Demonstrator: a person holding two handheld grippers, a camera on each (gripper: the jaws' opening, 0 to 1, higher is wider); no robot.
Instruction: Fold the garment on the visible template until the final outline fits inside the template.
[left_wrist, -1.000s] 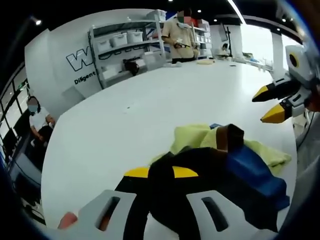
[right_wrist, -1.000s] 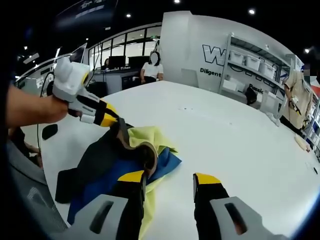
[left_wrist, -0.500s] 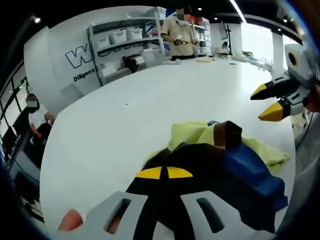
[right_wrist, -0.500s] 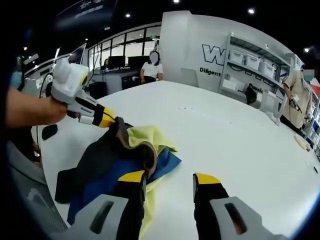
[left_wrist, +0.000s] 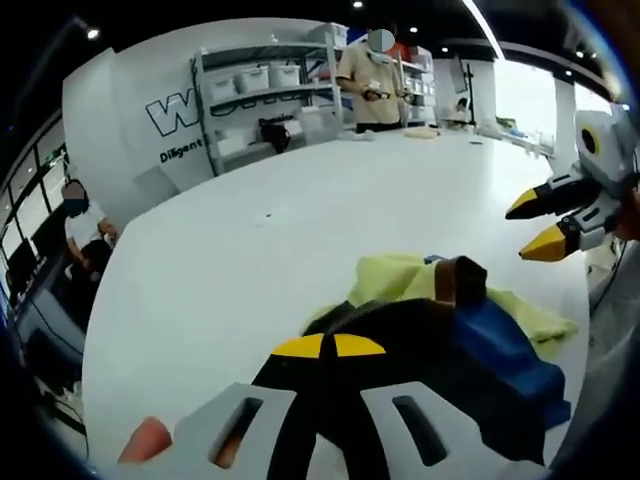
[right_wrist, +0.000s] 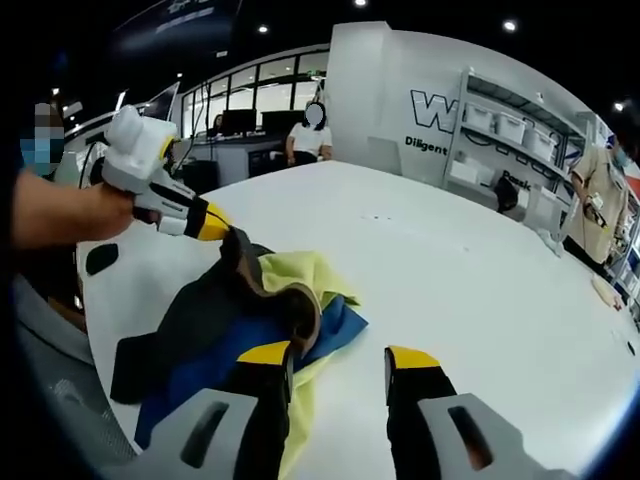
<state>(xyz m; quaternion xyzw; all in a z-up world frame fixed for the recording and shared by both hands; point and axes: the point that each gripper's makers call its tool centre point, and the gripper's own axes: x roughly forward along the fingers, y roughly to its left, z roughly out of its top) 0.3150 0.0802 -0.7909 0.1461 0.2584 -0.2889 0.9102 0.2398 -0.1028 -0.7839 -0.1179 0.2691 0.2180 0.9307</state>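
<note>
Left gripper view: the left gripper (left_wrist: 322, 346) has its yellow tips drawn together on the black fabric of the garment (left_wrist: 440, 340), which lies bunched directly ahead of the jaws on the white table (left_wrist: 250, 260). The garment shows black, blue and yellow-green panels with a brown collar band raised at its far side. The right gripper (left_wrist: 540, 222) hangs beyond the garment, to the right of the left gripper's line, tips apart and clear of the cloth. No template outline can be made out on the table.

Right gripper view: the right gripper (right_wrist: 335, 356) has its jaws spread with nothing between them. One tip sits against the near edge of the garment (right_wrist: 240, 330); the other stands over bare table (right_wrist: 470, 290). The left gripper (right_wrist: 205, 222) enters from the left, past the garment, its tips meeting on the black edge beside the brown band.

Procedure for the step in hand, judged as spreading the crumpled garment before any fold:
- Keep the left grip firm on the black edge.
- Bring the right gripper onto a matching edge or shoulder, well apart from the left hold.
- Close on a single layer only; catching the yellow-green lining with the black shell would likely drag the pile rather than open it.
- Draw the two grippers apart and lay the cloth flat on the table.
</note>
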